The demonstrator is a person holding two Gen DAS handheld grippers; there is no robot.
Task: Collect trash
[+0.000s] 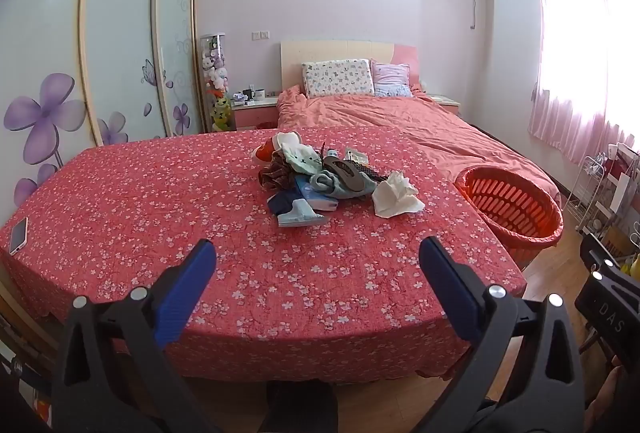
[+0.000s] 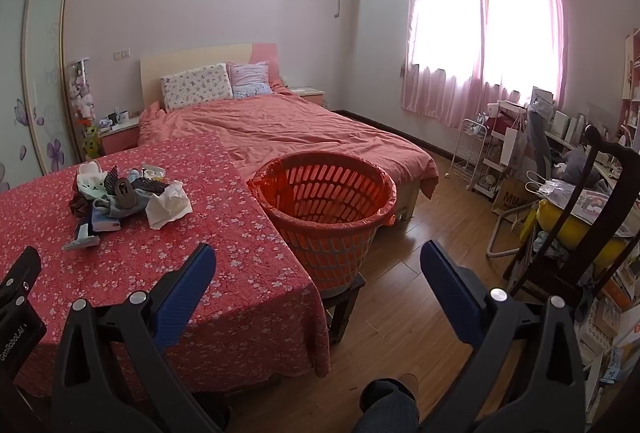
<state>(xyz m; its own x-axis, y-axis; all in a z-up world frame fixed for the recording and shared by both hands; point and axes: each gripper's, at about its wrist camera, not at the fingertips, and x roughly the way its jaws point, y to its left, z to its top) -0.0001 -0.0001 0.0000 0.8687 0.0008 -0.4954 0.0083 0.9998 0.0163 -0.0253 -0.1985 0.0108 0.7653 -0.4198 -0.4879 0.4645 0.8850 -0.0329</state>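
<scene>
A pile of mixed items (image 1: 316,177) lies mid-table on the red floral cloth (image 1: 160,201): socks, cloth pieces, a blue packet and a crumpled white tissue (image 1: 394,195). The pile also shows in the right wrist view (image 2: 120,197), with the tissue (image 2: 168,207) at its right. An orange slatted basket (image 1: 516,209) stands at the table's right edge on a dark stool (image 2: 344,301); the basket (image 2: 328,217) looks empty. My left gripper (image 1: 318,257) is open and empty over the table's near edge. My right gripper (image 2: 318,261) is open and empty, in front of the basket.
A phone (image 1: 18,235) lies at the table's left edge. A bed with a pink cover (image 2: 288,129) is behind the table. A wardrobe (image 1: 120,33) stands left. A chair (image 2: 580,217), wire rack (image 2: 472,153) and a cluttered desk stand right. Wood floor (image 2: 420,253) lies between.
</scene>
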